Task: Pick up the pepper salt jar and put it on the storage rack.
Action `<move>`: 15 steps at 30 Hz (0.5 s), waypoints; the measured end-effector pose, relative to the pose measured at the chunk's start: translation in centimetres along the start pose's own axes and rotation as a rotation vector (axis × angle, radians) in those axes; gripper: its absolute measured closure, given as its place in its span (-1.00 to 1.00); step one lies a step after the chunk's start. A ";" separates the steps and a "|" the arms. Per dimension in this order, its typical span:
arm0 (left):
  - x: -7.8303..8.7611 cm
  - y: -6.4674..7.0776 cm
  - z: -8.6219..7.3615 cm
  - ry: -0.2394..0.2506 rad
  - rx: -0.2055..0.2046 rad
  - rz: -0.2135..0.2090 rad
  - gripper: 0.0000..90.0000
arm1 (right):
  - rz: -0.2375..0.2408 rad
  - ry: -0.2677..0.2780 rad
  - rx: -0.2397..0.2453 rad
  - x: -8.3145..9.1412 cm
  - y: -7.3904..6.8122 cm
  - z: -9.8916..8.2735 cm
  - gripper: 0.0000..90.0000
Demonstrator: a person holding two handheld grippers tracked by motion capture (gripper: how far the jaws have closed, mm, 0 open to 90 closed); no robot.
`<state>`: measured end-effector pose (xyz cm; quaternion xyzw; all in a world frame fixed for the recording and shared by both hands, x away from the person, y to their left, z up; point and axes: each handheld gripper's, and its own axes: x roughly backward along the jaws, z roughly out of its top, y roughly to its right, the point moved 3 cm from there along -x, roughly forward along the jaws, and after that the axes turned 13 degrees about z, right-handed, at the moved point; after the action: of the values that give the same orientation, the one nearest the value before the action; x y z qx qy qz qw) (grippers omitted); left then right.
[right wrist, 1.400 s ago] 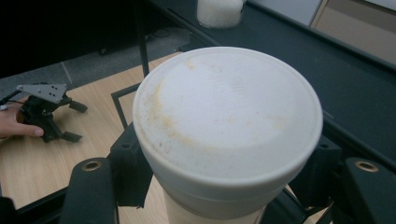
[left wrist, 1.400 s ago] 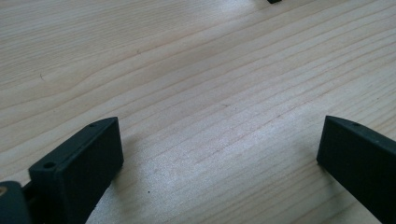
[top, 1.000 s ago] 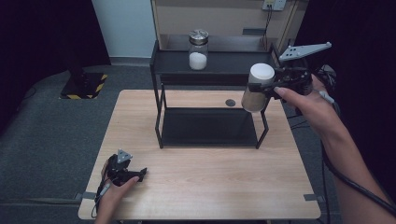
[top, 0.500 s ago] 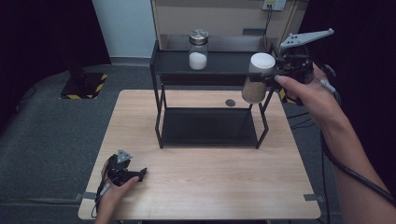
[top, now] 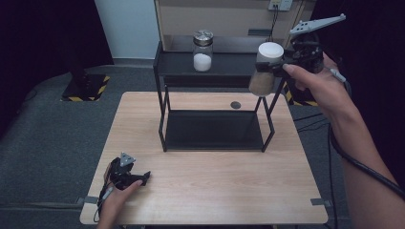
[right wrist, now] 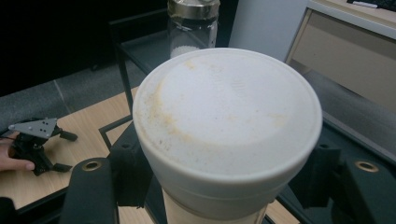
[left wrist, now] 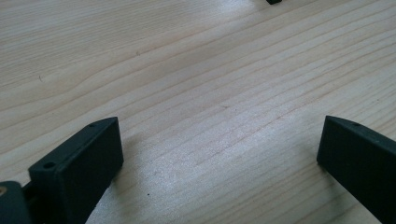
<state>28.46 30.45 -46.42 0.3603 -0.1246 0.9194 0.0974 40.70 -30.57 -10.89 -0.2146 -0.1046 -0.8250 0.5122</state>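
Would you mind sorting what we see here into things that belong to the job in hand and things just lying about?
In the job:
- white-lidded jar of brown powder, clamped in the right gripper
- black shelf rack, beside which the jar is held

Lying about:
- glass jar of white powder on the rack's top shelf
- left gripper, open, resting on the table
- dark round spot on the table

Both grippers black w/ blocky jaws; right gripper (top: pixel 282 63) carries grey perforated triangular plate, black cable trailing; left gripper (top: pixel 125 175) has smaller plate.
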 end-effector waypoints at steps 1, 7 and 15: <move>0.0 0.0 0.0 0.000 0.000 0.000 -1.00 | -0.001 0.000 0.001 0.0 0.1 0.2 -0.23; 0.0 0.0 0.0 -0.002 -0.001 0.000 -1.00 | -0.013 0.003 0.003 0.2 0.4 1.3 -0.23; 0.0 0.0 0.0 -0.001 -0.001 0.000 -1.00 | -0.021 0.006 0.001 -0.1 1.0 2.6 -0.23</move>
<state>28.47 30.46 -46.39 0.3609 -0.1249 0.9190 0.0975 42.23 -29.93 -8.71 -0.2106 -0.1057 -0.8308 0.5042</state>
